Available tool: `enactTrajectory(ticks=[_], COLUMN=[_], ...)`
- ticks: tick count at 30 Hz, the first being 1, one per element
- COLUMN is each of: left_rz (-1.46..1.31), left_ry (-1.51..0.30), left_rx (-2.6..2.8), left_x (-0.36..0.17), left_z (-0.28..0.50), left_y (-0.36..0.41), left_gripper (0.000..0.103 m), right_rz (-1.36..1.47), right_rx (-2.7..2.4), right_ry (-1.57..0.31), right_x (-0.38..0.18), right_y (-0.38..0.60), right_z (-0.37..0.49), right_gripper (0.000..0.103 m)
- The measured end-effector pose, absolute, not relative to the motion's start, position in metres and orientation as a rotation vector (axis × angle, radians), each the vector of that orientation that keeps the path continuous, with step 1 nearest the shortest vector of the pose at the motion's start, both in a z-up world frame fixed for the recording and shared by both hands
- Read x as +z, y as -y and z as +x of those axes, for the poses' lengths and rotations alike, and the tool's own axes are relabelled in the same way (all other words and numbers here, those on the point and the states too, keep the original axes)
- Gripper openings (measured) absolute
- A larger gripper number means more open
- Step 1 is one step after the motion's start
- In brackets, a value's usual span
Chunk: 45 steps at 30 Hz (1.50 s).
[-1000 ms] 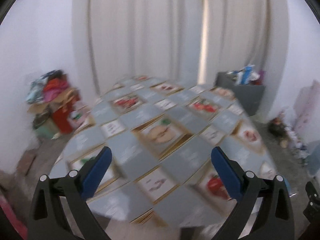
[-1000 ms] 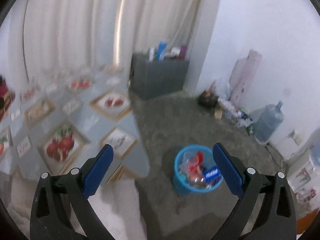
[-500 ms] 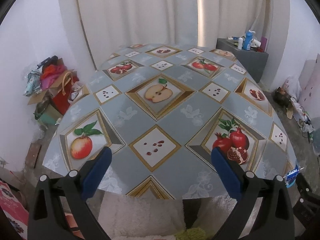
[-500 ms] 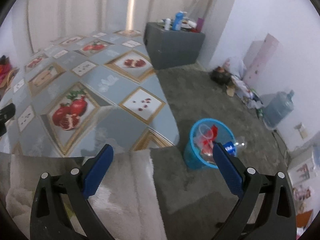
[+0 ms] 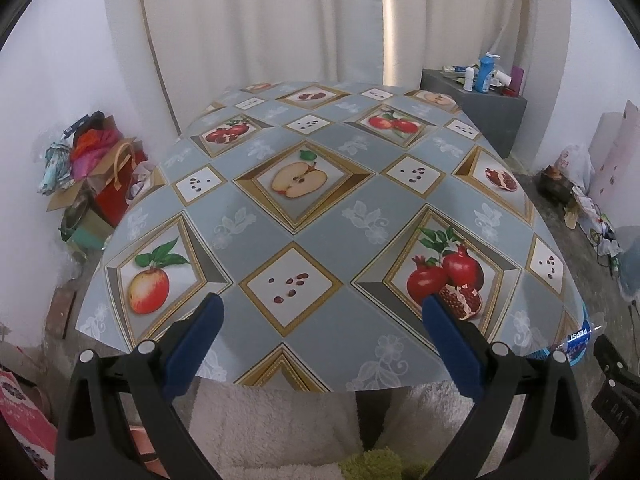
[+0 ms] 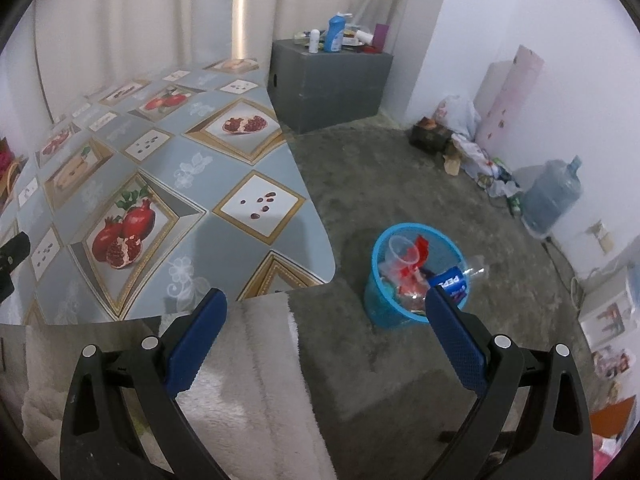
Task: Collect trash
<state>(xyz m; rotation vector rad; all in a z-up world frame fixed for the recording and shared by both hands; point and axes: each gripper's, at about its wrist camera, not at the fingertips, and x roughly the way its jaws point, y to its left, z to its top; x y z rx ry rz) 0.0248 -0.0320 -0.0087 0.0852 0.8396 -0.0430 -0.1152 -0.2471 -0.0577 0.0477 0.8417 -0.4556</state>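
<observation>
Both grippers hang over the near edge of the table (image 5: 320,224), which is covered in a glossy grey-blue oilcloth printed with apples, pomegranates and seeds in gold diamond frames. The left gripper (image 5: 320,332) has its blue-padded fingers (image 5: 196,340) spread wide with nothing between them, pointing straight across the cloth toward the white curtain (image 5: 280,20). The right gripper (image 6: 322,334) is just as wide apart and empty, aimed past the table's right corner at the floor. There, on the grey carpet (image 6: 400,168) just beside the table, stands the round blue plastic waste basket (image 6: 384,304), upright and holding the trash: a clear plastic cup (image 6: 402,250), red wrappers (image 6: 416,268) and a plastic bottle with a blue Pepsi label (image 6: 450,280) leaning over its rim. A white fluffy towel (image 6: 256,364) lies below the table's near edge. Against the far wall sits a dark grey box cabinet (image 6: 332,88) with bottles on top, and a large blue water jug (image 6: 550,200) stands near the right wall. To the left of the table is a heap of bags and cloth (image 5: 92,164).
</observation>
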Motion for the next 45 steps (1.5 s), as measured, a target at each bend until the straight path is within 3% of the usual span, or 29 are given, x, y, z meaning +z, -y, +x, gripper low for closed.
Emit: enactTrajectory(ticks=[45], left_rz=[0.101], left_ry=[-0.837], left_rx=[-0.127], left_x=[-0.003], left_z=[0.018], left_y=[0.04], left_gripper=[0.097], right_rz=[0.056], right_rx=[-0.46], right_ry=[-0.813], right_x=[-0.04], right_y=[0.245], right_z=[-0.117], right_gripper=[0.095])
